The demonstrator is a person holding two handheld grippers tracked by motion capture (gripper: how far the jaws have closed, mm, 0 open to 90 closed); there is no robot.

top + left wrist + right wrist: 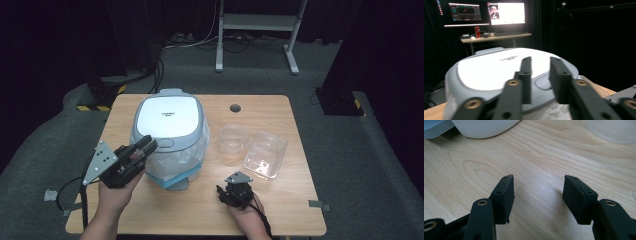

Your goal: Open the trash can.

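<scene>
The cooker (169,131), grey with a white closed lid (499,68), stands on the left half of the tabletop (280,200), toward the person's side. A clear plastic bag (192,155) wraps its lower body, and a blue base edge shows at its front.

The left tongs (145,146) hang at the cooker's front left corner, level with the lid's rim and pointing across it. In the left gripper view the jaws stand over the lid with a narrow gap between them and nothing in that gap; the pads (526,75) press on nothing.

The right tongs (537,191) rest low near the front edge of the tabletop, to the right of the cooker and well apart from it. The jaws are spread wide over bare wood, holding nothing.

Right of the cooker sit a clear round bowl (234,137) and, just beside it, a clear rectangular tray (266,154). A dark round hole (235,108) is set in the tabletop near its far edge.
</scene>
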